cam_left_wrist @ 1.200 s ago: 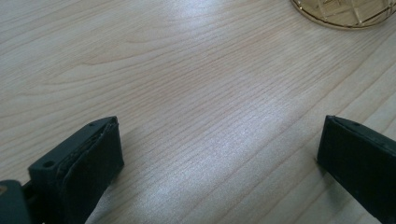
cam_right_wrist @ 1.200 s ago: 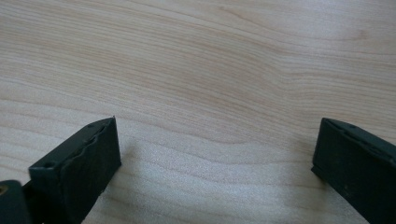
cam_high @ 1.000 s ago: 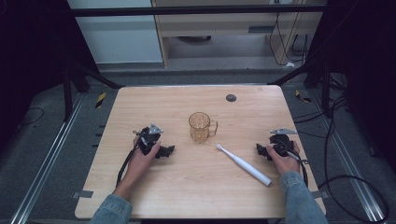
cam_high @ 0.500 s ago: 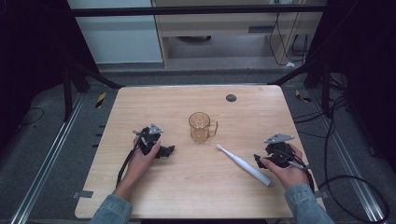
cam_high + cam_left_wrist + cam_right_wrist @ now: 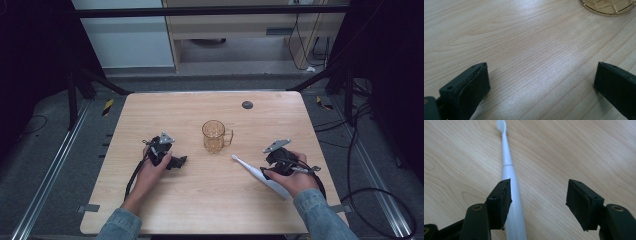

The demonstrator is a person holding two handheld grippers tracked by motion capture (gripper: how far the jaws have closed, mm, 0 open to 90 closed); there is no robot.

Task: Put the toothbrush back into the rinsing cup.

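A white electric toothbrush (image 5: 255, 171) lies flat on the wooden table (image 5: 150, 110), its head towards a clear amber glass mug (image 5: 214, 136). My right gripper (image 5: 267, 172) hovers over the handle. In the right gripper view the toothbrush (image 5: 507, 170) runs under the left jaw, not between the pads. My right gripper (image 5: 539, 195) has just been closing; its jaws still stand apart with bare wood between them. Left of the mug, my left gripper (image 5: 179, 161) rests on the table. Seen in its own view, the left gripper (image 5: 541, 82) is wide open, the mug's base (image 5: 609, 6) ahead.
A small dark disc (image 5: 247, 104) lies near the table's far edge. Black cables trail from both grippers, the right one looping off the table's right side. Metal rails and a cabinet stand beyond the table.
My right hand has moved left from the table's right side to the toothbrush handle and risen a little. The left hand has stayed where it was.
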